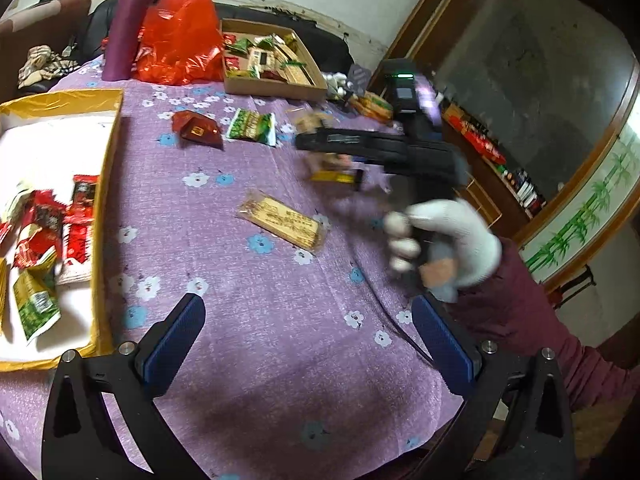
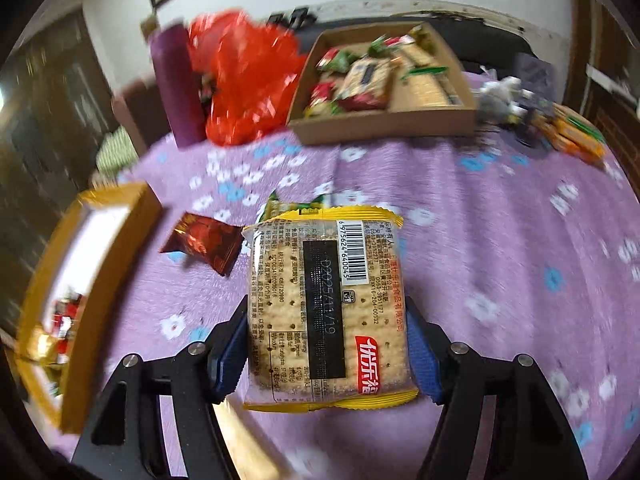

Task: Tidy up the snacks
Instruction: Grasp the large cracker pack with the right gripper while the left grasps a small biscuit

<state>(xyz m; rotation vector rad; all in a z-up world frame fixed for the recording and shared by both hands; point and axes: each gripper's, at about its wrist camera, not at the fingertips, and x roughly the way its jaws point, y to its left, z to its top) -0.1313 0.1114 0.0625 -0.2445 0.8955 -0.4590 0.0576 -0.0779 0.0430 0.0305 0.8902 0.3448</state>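
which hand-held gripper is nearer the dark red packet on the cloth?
Right. The right hand-held gripper, holding a cracker pack, is just beside the dark red packet; the left hand-held gripper sits much farther back.

You have a matt, woven purple tablecloth (image 1: 256,344) with a printed flower pattern under everything, and on it the cracker packet (image 2: 326,308) in your right gripper (image 2: 326,356) is clear glossy plastic film with yellow crimped ends and a paper-white barcode label. Your gripper fingers (image 1: 176,340) are matt black plastic with ribbed blue pads and shiny metal pins, and your right hand (image 1: 448,240) wears a knitted white cloth glove. The far tray (image 1: 276,86) is plain brown cardboard, the near box (image 1: 108,184) has a shiny gold rim, the red bag (image 1: 180,32) is crinkled glossy plastic.
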